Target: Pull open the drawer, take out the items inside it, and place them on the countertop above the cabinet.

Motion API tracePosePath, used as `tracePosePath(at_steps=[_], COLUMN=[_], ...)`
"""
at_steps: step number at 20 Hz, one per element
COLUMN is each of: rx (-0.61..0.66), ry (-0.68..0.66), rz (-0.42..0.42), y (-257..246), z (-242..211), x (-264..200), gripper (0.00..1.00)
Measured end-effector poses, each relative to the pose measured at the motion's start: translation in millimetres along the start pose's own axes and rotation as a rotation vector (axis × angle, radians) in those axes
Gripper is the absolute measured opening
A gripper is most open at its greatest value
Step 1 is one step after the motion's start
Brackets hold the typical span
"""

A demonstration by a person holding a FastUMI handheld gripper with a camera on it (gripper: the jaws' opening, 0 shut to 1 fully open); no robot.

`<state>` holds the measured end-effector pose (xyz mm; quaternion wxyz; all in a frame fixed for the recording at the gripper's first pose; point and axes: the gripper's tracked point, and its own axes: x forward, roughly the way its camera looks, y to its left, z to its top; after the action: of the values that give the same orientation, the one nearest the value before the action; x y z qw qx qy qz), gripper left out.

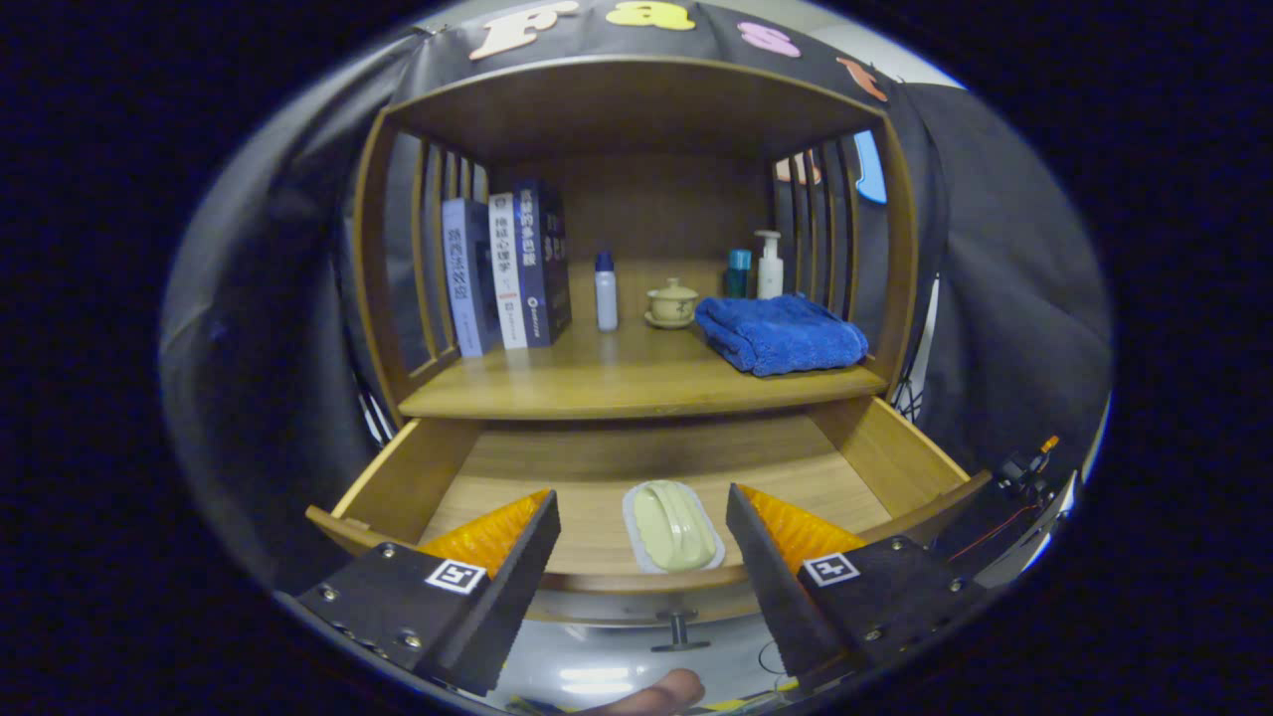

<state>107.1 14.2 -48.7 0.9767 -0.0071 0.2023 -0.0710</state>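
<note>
The wooden drawer (885, 452) under the cabinet stands pulled out toward me. Inside it, near the front wall, lies a pale green bar of soap in a white dish (673, 526). My gripper (641, 517) is open, and its two fingertips flank the soap dish from above, one on each side, apart from it. The drawer's small dark knob (679, 630) shows below the front wall, between the fingers. The countertop (607, 383) above the drawer is the wooden shelf floor.
On the countertop stand several books (507, 268) at the left, a small white bottle (606, 290), a lidded teacup on a saucer (671, 302), a folded blue towel (781, 333), and a teal bottle and a pump bottle (768, 265) behind it. A fingertip (661, 693) shows below.
</note>
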Motion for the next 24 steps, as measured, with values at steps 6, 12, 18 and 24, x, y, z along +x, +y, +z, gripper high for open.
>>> tracePosePath(at_steps=[6, 12, 18, 24], rx=[-0.092, -0.075, -0.074, -0.156], ry=[0.303, 0.448, 0.513, 0.613], rz=[-0.048, -0.052, -0.071, -0.151], y=[1, 6, 13, -5], z=[-30, -40, -46, -66], x=[60, 92, 109, 110], gripper=[1.00, 0.95, 0.93, 0.87])
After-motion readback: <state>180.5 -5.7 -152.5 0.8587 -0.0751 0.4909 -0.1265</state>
